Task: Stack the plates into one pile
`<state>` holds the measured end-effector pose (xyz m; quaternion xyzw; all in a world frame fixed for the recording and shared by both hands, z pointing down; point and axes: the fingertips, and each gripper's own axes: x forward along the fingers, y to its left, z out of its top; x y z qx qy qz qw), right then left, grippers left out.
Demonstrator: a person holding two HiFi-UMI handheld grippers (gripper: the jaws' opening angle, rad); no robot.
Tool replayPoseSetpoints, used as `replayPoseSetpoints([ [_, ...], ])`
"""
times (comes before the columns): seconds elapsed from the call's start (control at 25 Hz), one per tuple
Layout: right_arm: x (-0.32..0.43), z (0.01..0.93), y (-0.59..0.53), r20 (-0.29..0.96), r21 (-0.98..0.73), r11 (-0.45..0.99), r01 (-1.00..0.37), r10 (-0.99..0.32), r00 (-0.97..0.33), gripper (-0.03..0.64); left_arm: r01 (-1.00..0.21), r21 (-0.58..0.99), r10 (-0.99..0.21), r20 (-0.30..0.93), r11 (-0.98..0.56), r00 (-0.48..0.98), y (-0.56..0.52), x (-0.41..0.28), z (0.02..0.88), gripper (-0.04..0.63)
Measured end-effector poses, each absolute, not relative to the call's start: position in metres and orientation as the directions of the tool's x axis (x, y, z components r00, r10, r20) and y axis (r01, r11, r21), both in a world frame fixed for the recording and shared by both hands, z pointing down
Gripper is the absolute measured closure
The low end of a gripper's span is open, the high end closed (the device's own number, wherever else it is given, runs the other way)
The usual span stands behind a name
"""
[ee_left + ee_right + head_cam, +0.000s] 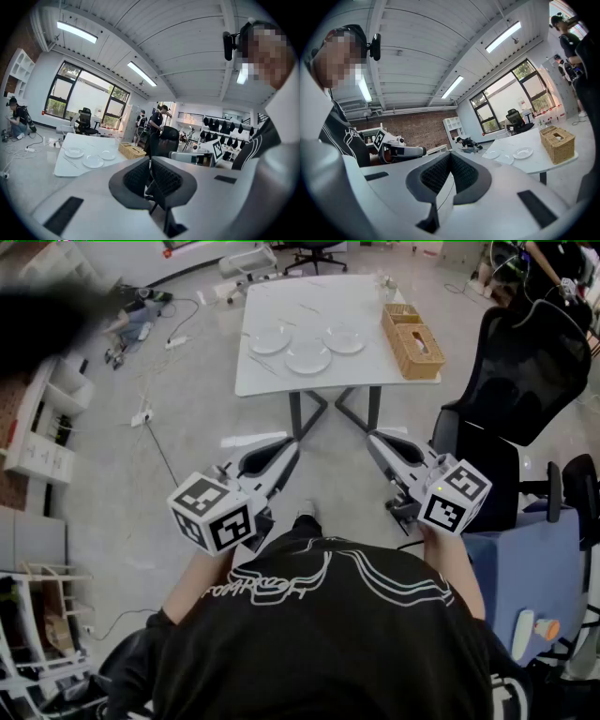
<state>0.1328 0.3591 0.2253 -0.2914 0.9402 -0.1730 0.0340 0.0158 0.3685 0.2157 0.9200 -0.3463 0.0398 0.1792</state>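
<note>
- Three plates lie unstacked on the surface [281,381], side by side and none on another: a left plate [269,338], a middle plate [308,357] closest to the near edge, and a right plate [344,337].
- A basket [417,351] is set by the right edge, beside the right plate.
- The left tongs [281,454] and right tongs [380,442] are closed and empty, pads pressed together.
- Both tongs are held over the floor, well short of the near edge. The plates lie straight ahead, well apart from them.
- The left plate is judged nearer the left tongs and the right plate nearer the right tongs. An approach to the near edge is called for first.
</note>
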Motion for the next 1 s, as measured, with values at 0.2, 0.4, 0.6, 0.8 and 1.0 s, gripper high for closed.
replayPoseSetpoints([
  [0.2,0.133,0.234,0.346,0.045,-0.345,0.766,-0.542,-0.563,-0.825,0.591,-0.653,0.304,-0.620,0.208,-0.694,0.756,0.358,0.016,0.227,0.560],
  [0.4,0.131,0.235,0.326,0.026,-0.364,0.761,-0.537,-0.568,-0.823,0.589,-0.654,0.292,-0.623,0.203,-0.697,0.755,0.342,0.010,0.229,0.560],
  [0.6,0.128,0.246,0.284,0.038,-0.370,0.745,-0.555,-0.585,-0.810,0.588,-0.660,0.306,-0.630,0.203,-0.686,0.749,0.302,0.002,0.241,0.560],
  [0.8,0.129,0.263,0.248,0.050,-0.410,0.724,-0.555,-0.589,-0.806,0.588,-0.654,0.324,-0.620,0.215,-0.683,0.754,0.265,-0.002,0.258,0.560],
  [1.0,0.122,0.268,0.201,0.081,-0.430,0.684,-0.589,-0.620,-0.780,0.586,-0.629,0.353,-0.583,0.239,-0.693,0.776,0.211,-0.013,0.263,0.560],
])
